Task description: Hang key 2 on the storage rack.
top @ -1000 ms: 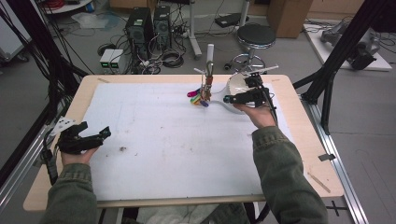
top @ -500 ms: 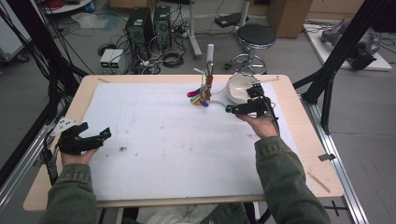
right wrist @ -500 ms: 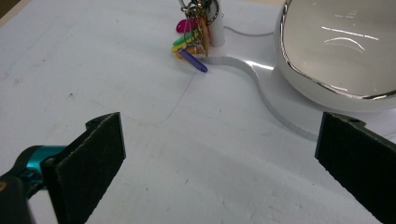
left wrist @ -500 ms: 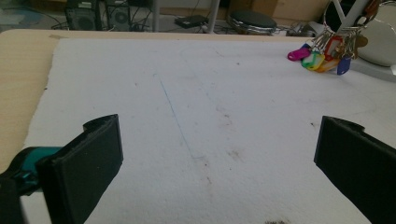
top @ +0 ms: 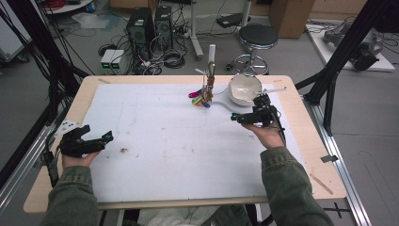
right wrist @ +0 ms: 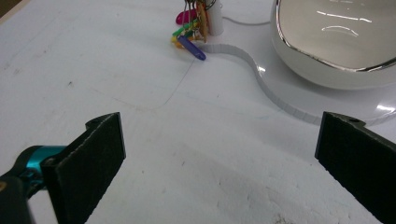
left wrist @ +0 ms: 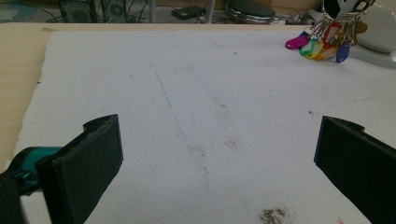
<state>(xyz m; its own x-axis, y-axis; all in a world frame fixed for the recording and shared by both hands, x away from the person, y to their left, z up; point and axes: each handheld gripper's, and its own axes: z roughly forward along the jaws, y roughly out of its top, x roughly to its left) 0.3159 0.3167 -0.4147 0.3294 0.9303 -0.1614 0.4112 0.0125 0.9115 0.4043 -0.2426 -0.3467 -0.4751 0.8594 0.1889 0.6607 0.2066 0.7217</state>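
A bunch of keys with coloured tags (top: 201, 98) (left wrist: 322, 44) (right wrist: 189, 35) hangs on a small stand at the back of the white mat (top: 164, 141). A white bowl (top: 244, 89) (right wrist: 336, 42) sits on a white base beside it. My right gripper (top: 237, 118) (right wrist: 219, 158) is open, held just in front of the bowl's base, nothing between its jaws. My left gripper (top: 106, 138) (left wrist: 217, 158) is open too, low at the mat's left edge, pointing across the mat towards the keys.
A dark smudge (top: 124, 150) (left wrist: 273, 215) marks the mat near the left gripper. The wooden table (top: 306, 155) shows bare margins around the mat. Behind the table stand a stool (top: 258, 37), computer towers (top: 150, 23) and cables on the floor.
My right gripper has drawn back from the bowl towards the person and a little left. The left gripper has stayed put.
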